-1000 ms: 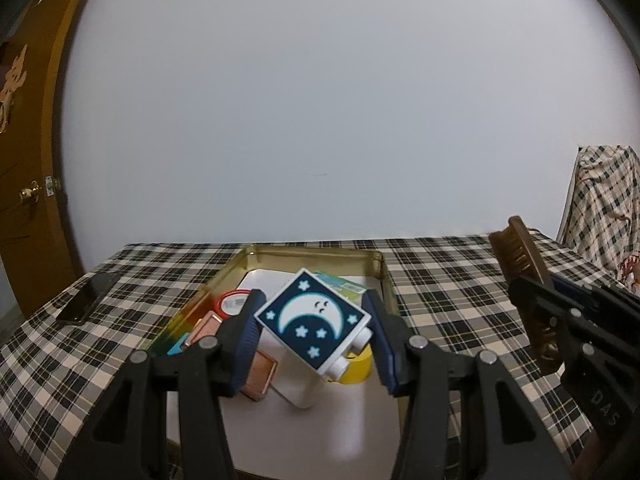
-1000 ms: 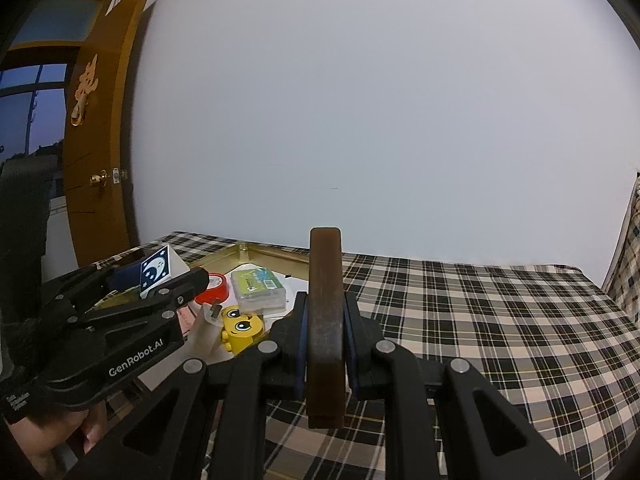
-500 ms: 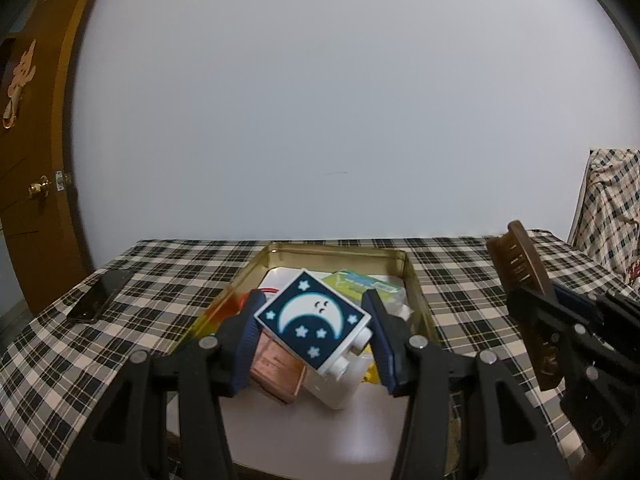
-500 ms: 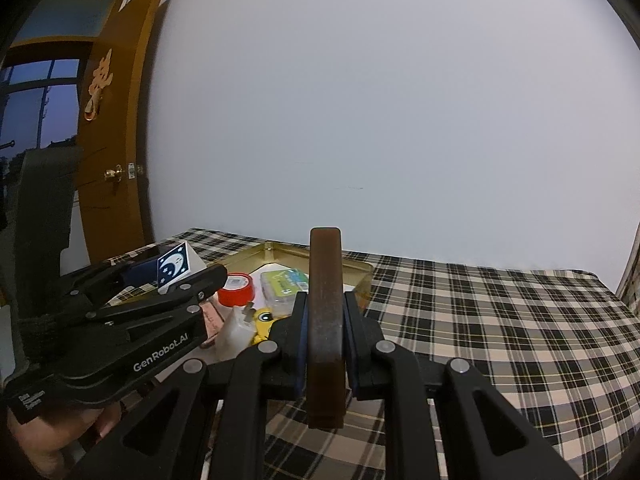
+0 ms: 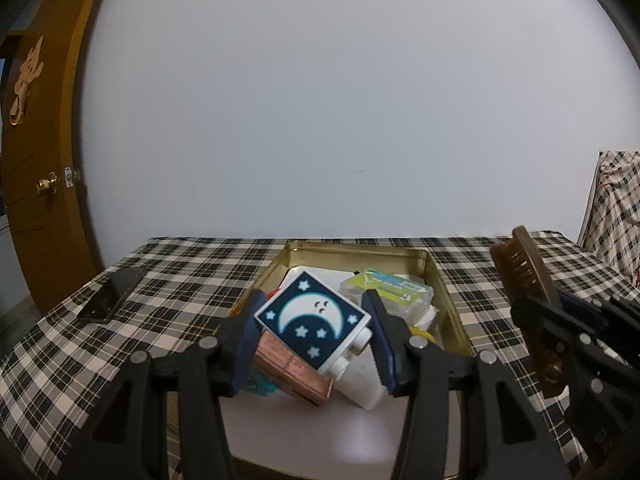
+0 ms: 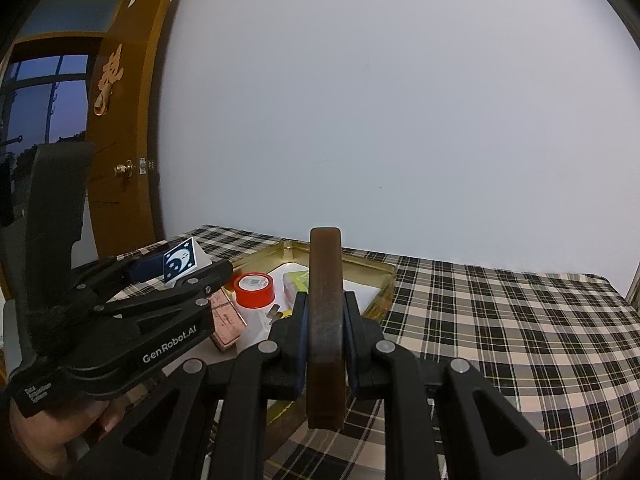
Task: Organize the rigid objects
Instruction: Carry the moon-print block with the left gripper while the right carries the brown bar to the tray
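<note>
Since a second ago both tools have drifted sideways along the bench (image 5: 192,280), so the gold tray (image 5: 450,296) now sits more squarely ahead of the left tool (image 5: 312,334) and closer under the right one.

The left tool is clenched on one white block (image 5: 312,322) with a moon-and-stars face, held tilted over the near half of the tray. The right tool (image 6: 325,320) is clamped tight on one brown wooden brush (image 6: 325,300), standing on edge between its pads above the tray's right rim; from the left wrist view the brush (image 5: 528,280) shows its bristles turned toward the tray.

Inside the tray lie one red-lidded round tub (image 6: 254,290), one clear box with a green label (image 5: 386,288), one copper-pink flat case (image 5: 292,372), a yellow piece (image 5: 422,334) mostly hidden and a bit of turquoise (image 5: 260,386) under the left tool. The held block hides much of the tray's middle.

One dark phone (image 5: 112,294) lies on the checked cloth, well left of the tray. A brown door (image 5: 36,160) stands at the left, and a chair draped in checked fabric (image 5: 616,216) at the far right. A hand (image 6: 52,436) grips the left tool's handle.
</note>
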A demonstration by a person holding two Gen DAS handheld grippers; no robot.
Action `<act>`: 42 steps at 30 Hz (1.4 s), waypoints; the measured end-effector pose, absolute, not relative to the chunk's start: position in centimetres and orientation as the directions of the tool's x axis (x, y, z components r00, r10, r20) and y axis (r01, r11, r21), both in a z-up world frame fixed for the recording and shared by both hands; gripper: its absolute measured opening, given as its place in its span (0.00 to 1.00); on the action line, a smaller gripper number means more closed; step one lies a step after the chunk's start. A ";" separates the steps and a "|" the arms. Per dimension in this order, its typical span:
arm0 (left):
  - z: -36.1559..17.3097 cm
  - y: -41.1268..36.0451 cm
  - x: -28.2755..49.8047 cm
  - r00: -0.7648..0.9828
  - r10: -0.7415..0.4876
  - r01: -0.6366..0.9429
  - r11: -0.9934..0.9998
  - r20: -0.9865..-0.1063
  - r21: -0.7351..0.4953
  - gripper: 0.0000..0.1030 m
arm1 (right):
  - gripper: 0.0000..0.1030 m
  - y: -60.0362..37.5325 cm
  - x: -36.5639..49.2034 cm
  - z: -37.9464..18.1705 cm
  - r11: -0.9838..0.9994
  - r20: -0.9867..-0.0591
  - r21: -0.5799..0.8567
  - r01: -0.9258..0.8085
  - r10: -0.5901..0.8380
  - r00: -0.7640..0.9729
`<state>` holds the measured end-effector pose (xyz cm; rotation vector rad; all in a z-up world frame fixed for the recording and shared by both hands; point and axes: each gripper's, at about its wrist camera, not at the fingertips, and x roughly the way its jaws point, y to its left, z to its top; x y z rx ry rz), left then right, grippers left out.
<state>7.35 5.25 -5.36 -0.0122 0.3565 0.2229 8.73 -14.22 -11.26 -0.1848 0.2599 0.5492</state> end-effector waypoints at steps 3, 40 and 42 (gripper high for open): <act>-5.4 5.9 7.7 0.908 0.224 -0.229 0.973 -0.353 0.028 0.48 | 0.17 -13.9 8.9 -11.3 0.834 -0.304 -0.104 -0.541 0.492 0.816; -5.2 8.8 11.8 0.801 0.163 -0.130 0.987 -0.577 0.098 0.48 | 0.17 -11.1 15.5 -10.2 0.732 -0.492 0.014 -0.681 0.598 0.633; -5.7 8.8 12.0 0.787 0.173 -0.131 0.985 -0.591 0.115 0.48 | 0.17 -10.0 16.0 -10.5 0.717 -0.525 0.013 -0.697 0.598 0.605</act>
